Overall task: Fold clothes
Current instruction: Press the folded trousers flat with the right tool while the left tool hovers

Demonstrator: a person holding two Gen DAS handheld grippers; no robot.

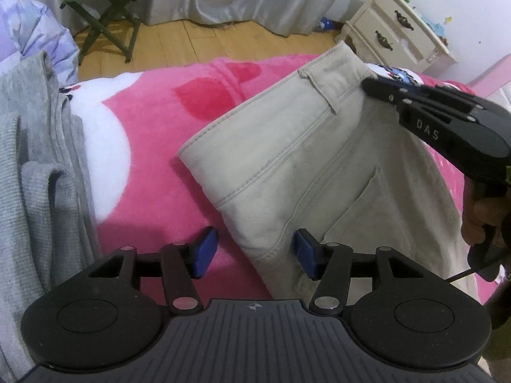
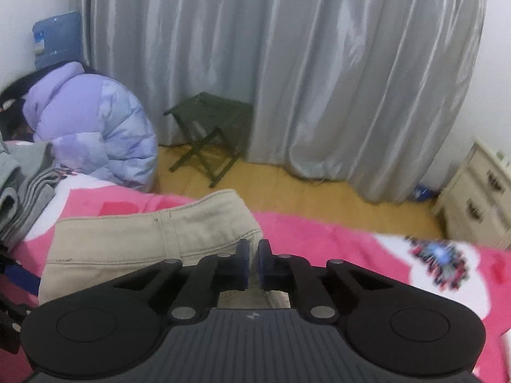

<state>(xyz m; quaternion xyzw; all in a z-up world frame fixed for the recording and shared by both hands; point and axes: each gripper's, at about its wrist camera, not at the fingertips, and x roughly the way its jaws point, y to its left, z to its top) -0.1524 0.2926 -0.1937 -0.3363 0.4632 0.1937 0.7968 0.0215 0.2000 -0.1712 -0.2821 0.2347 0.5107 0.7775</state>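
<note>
Beige trousers (image 1: 303,159), folded over, lie on a pink and white blanket (image 1: 153,127). My left gripper (image 1: 255,252) is open: its blue pads straddle the near corner of the trousers, the left pad clear of the cloth. At the far waistband corner my right gripper (image 1: 367,83) reaches in from the right, held by a hand (image 1: 479,214). In the right wrist view the right gripper (image 2: 254,260) has its pads nearly together, shut on the edge of the trousers (image 2: 143,242), which lies raised off the blanket (image 2: 335,242).
Grey garments (image 1: 32,159) are piled on the bed at the left, and a purple padded jacket (image 2: 92,127) lies beyond them. On the wooden floor past the bed stand a green folding stool (image 2: 210,134), a cream nightstand (image 2: 479,191) and grey curtains (image 2: 287,79).
</note>
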